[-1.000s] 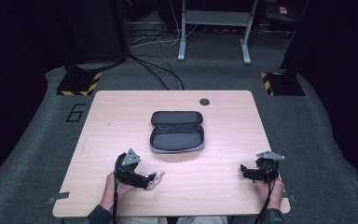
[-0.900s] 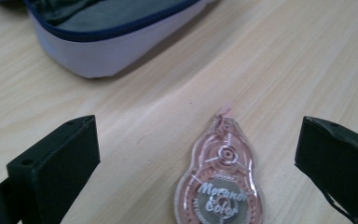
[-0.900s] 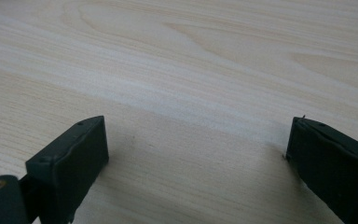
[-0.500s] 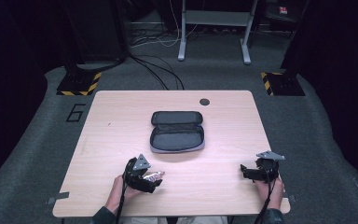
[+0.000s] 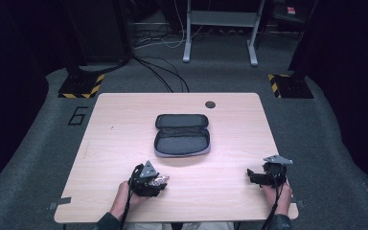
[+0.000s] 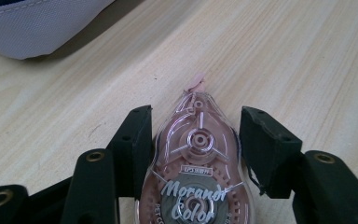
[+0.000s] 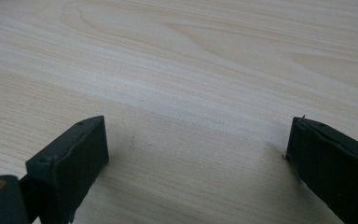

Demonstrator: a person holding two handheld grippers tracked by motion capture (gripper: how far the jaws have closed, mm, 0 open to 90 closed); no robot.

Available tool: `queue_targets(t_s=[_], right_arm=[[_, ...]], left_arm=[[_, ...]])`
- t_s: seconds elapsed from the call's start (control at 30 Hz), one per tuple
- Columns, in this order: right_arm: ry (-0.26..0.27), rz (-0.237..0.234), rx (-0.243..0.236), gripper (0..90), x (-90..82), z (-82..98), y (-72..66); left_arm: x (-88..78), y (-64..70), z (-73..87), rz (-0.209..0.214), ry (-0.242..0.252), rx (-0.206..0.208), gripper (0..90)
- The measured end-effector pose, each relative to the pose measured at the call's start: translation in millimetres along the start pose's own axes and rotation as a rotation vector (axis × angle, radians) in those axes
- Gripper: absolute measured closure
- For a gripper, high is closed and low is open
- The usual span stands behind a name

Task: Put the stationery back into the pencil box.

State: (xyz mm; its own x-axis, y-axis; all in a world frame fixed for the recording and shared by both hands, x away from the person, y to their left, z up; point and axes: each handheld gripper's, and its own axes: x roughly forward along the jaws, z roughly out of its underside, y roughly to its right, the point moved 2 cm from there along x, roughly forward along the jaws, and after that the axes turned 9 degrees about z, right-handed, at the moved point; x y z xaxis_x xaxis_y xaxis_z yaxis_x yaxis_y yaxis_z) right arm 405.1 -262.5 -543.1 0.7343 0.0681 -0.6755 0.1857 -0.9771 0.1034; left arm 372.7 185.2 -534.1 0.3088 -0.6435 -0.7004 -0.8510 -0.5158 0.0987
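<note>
A clear pink correction tape dispenser (image 6: 198, 154) marked "Morandi Color" lies flat on the wooden table (image 5: 120, 124) near its front left. My left gripper (image 6: 196, 126) has its two jaws pressed to the dispenser's sides, with the dispenser's tip pointing away from the hand. From above, the left gripper (image 5: 158, 182) shows the tape dispenser (image 5: 162, 180) at its tips. An open dark pencil case (image 5: 182, 136) with a grey edge lies at the table's middle, beyond the left gripper. My right gripper (image 5: 252, 176) rests near the front right, open, its jaws wide apart over bare wood (image 7: 196, 149).
The case's grey fabric edge (image 6: 32, 28) sits close ahead of the left gripper. A small dark round disc (image 5: 210, 104) is at the table's far edge. Black-and-yellow striped bases (image 5: 81, 86) and cables lie on the floor beyond.
My left gripper has moved right and a little nearer to the table's front, onto the tape dispenser, and its jaws now hold its sides. The right gripper has stayed in place.
</note>
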Motion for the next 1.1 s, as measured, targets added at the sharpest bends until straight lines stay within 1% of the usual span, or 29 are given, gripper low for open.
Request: queue_targets(t_s=[0.03, 0.13, 0.17, 0.3, 0.33, 0.4, 0.43, 0.47, 0.5, 0.53, 0.57, 0.6, 0.63, 0.7, 0.73, 0.77, 0.8, 0.83, 0.9, 0.93, 1.0, 1.1], right_arm=[[0.001, 0.0, 0.0, 5.1, 0.1, 0.0, 0.0], [0.001, 0.0, 0.0, 5.1, 0.1, 0.0, 0.0], [0.001, 0.0, 0.0, 5.1, 0.1, 0.0, 0.0], [0.0, 0.001, 0.0, 5.1, 0.0, 0.0, 0.0], [0.0, 0.0, 0.0, 5.1, 0.0, 0.0, 0.0], [0.0, 0.0, 0.0, 5.1, -0.1, 0.0, 0.0], [-0.001, 0.0, -0.001, 5.1, -0.1, 0.0, 0.1], [0.0, 0.0, 0.0, 5.1, 0.0, 0.0, 0.1], [0.001, 0.0, 0.0, 5.1, 0.0, 0.0, 0.0], [0.001, 0.0, 0.0, 5.1, 0.0, 0.0, 0.0], [0.001, 0.0, 0.0, 5.1, 0.1, 0.0, 0.0], [0.0, 0.0, -0.001, 5.2, 0.0, 0.0, 0.1], [0.001, 0.0, 0.0, 5.2, 0.0, 0.0, 0.0], [0.001, 0.0, 0.0, 5.2, 0.0, 0.0, 0.0], [0.001, 0.0, 0.0, 5.2, 0.0, 0.0, 0.0], [0.0, 0.0, 0.0, 5.2, 0.0, 0.0, 0.0], [-0.001, 0.0, -0.001, 5.1, -0.1, 0.0, 0.1], [0.0, 0.0, 0.0, 5.2, 0.0, 0.0, 0.0], [0.0, 0.0, -0.001, 5.1, -0.1, 0.0, 0.1], [0.0, 0.0, 0.0, 5.1, 0.0, 0.0, 0.0], [0.0, 0.0, 0.0, 5.2, 0.0, 0.0, 0.0], [0.0, 0.0, 0.0, 5.1, 0.0, 0.0, 0.0]], left_arm=[[0.0, 1.0, 0.2, -0.002, 0.001, -0.007, 46.8], [-0.3, 1.1, 0.6, -0.007, 0.006, -0.002, 49.1], [0.1, 1.0, 0.9, -0.003, 0.014, -0.001, 49.1], [-0.3, 1.0, 1.3, -0.001, 0.014, -0.007, 49.8], [-1.1, 0.8, 1.7, 0.01, 0.01, -0.009, 49.8], [-2.1, -0.7, 1.9, 0.009, 0.01, -0.007, 49.9], [-1.4, -0.2, 2.5, 0.007, 0.032, -0.018, 50.0], [-2.9, -0.5, 2.0, 0.012, 0.037, -0.023, 50.0], [-3.5, -0.8, 1.7, 0.004, 0.048, -0.019, 50.0], [-5.4, -1.3, 1.3, 0.019, 0.038, -0.016, 50.0], [-5.9, -1.0, 1.0, 0.006, 0.046, -0.02, 50.0], [-7.7, -1.6, 0.4, 0.014, 0.047, -0.016, 50.0], [-8.3, -1.3, 0.0, 0.017, 0.062, -0.024, 50.0], [-11.4, -1.6, -1.1, 0.005, 0.068, -0.017, 50.0], [-13.1, -1.3, -1.8, 0.01, 0.075, -0.025, 50.0], [-14.9, -1.4, -2.6, 0.005, 0.077, -0.023, 50.1], [-16.3, -1.8, -3.5, -0.003, 0.088, -0.019, 50.0], [-18.3, -2.3, -4.5, -0.006, 0.086, -0.016, 50.1], [-21.1, -2.8, -6.4, -0.01, 0.098, -0.02, 50.1], [-22.9, -3.5, -7.5, -0.016, 0.097, -0.017, 50.0], [-25.8, -4.9, -9.5, -0.008, 0.095, -0.018, 50.0], [-29.1, -7.1, -12.5, -0.013, 0.096, -0.014, 50.0]])
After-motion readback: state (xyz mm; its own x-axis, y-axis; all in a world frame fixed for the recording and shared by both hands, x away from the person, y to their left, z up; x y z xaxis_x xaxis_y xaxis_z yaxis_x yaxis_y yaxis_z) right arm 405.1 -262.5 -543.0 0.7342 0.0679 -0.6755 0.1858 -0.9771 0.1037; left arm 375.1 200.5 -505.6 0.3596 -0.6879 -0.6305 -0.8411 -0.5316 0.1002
